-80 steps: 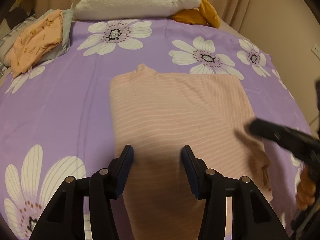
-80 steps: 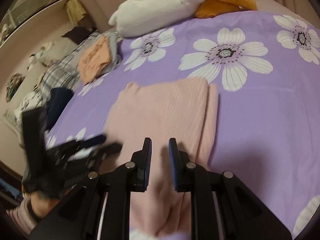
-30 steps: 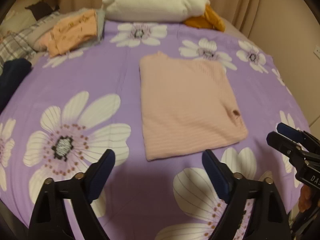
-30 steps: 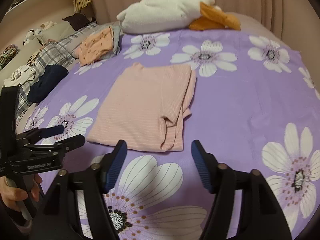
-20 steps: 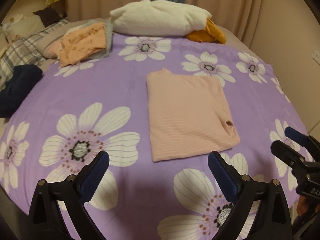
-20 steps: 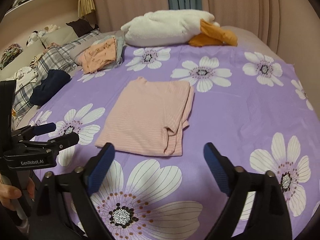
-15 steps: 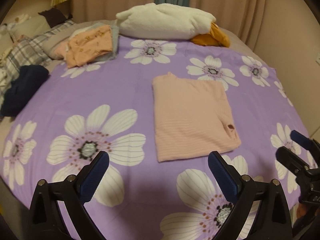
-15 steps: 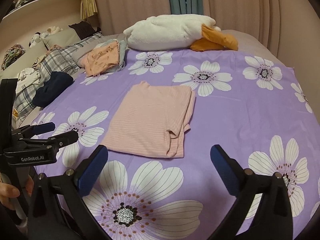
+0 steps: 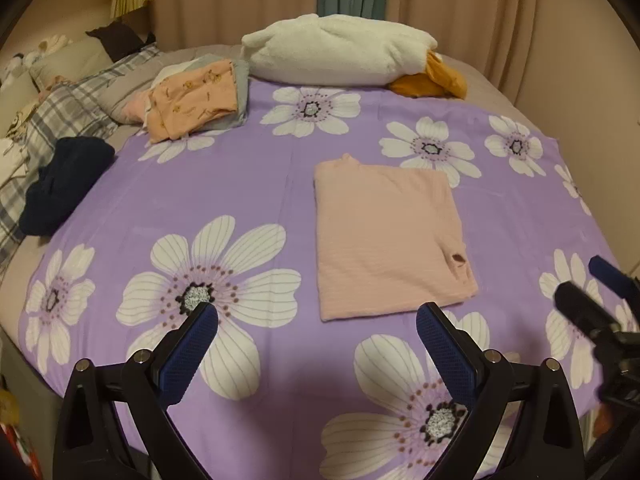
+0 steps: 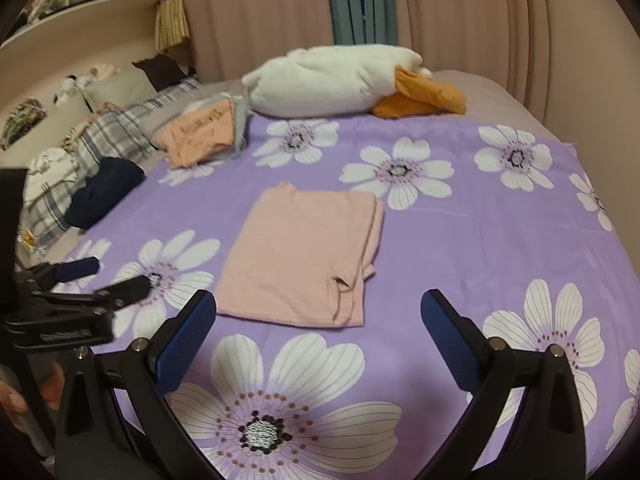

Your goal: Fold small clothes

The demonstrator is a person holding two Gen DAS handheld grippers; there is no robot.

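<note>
A folded pink ribbed top (image 9: pixel 384 236) lies flat on the purple flowered bedspread (image 9: pixel 248 184); it also shows in the right wrist view (image 10: pixel 308 252), with its sleeve edges stacked along the right side. My left gripper (image 9: pixel 316 320) is open and empty, held back above the bed's near edge, short of the top. My right gripper (image 10: pixel 318 306) is open and empty, also short of the top. Each gripper shows in the other's view: the right one (image 9: pixel 592 292) at the right edge, the left one (image 10: pixel 108 278) at the left.
A pile of folded orange and grey clothes (image 9: pixel 196 100) sits at the far left of the bed. A white and orange plush (image 9: pixel 340 56) lies at the back. A dark navy garment (image 9: pixel 60 184) and plaid bedding (image 9: pixel 60 116) lie at the left. Curtains hang behind.
Both grippers have opened wide, let go of the pink top and pulled back and up from it. The top lies folded on the bed and looks smaller and farther away.
</note>
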